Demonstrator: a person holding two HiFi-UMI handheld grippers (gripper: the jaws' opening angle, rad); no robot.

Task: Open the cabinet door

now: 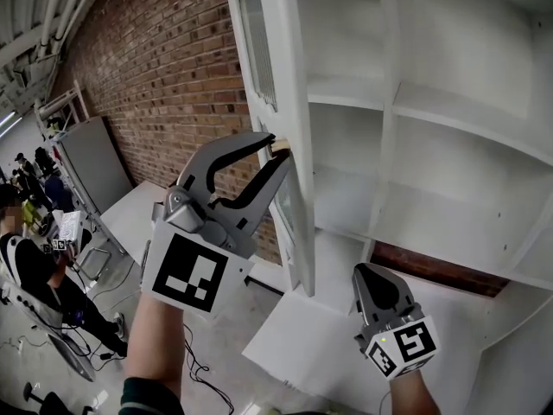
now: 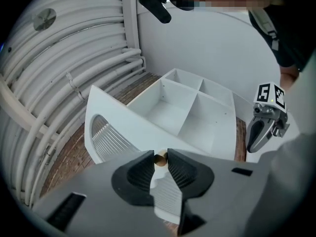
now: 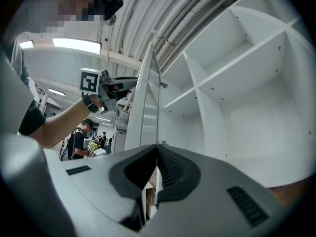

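Note:
A tall white cabinet (image 1: 449, 119) with bare shelves stands against a brick wall. Its glass-paned door (image 1: 281, 102) is swung out toward me, edge-on. My left gripper (image 1: 281, 148) is shut on the door's small brass knob (image 2: 160, 158), which sits pinched between the two dark pads (image 2: 143, 169). My right gripper (image 1: 378, 275) hangs lower, in front of the cabinet's bottom shelf, jaws together with nothing between them; in its own view the right gripper (image 3: 157, 149) points up at the door's edge (image 3: 148, 102) and the shelves.
The brick wall (image 1: 164, 76) runs back on the left. A grey cabinet (image 1: 91, 162) and a white table (image 1: 138, 214) stand along it. A seated person (image 1: 34, 266) and cables are on the floor at lower left. Pipes (image 2: 74, 63) run overhead.

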